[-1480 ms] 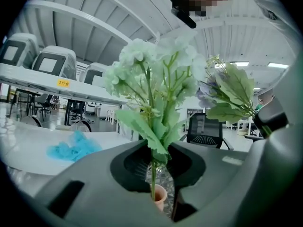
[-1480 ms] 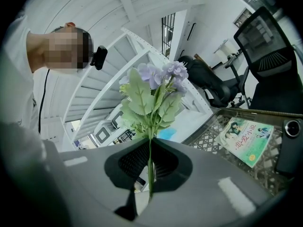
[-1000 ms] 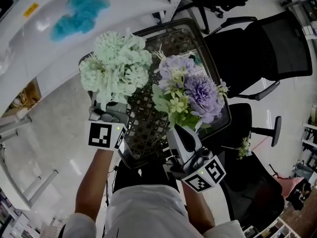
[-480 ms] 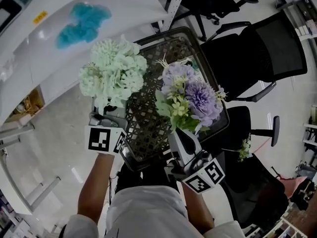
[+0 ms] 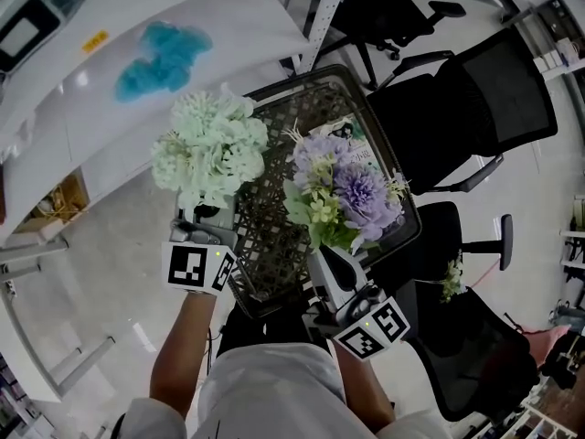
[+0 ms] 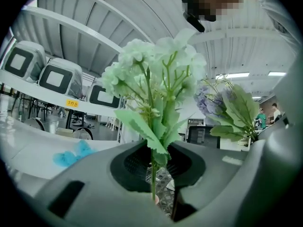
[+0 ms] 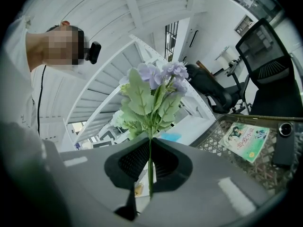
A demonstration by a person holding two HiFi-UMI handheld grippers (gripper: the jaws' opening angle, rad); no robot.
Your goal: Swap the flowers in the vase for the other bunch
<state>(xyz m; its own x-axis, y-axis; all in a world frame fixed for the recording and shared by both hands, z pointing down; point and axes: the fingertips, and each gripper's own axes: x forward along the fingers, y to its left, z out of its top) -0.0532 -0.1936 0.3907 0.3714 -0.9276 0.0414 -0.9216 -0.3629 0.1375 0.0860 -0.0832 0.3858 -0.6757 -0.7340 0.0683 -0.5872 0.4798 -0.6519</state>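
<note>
Stems (image 6: 152, 176) mostly hidden — green bunch (image 5: 210, 144) left claw (image 5: 203, 218), purple bunch (image 5: 352, 195) right claw (image 5: 329, 254)

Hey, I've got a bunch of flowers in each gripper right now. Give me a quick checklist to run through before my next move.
1. Left hand-held gripper shut on the green bunch stem: ok.
2. Right hand-held gripper shut on the purple bunch stem: ok.
3. Bunches apart, not tangled: ok.
4. Table under both bunches: ok.
5. Vase located: cannot tell; no view shows it.
</note>
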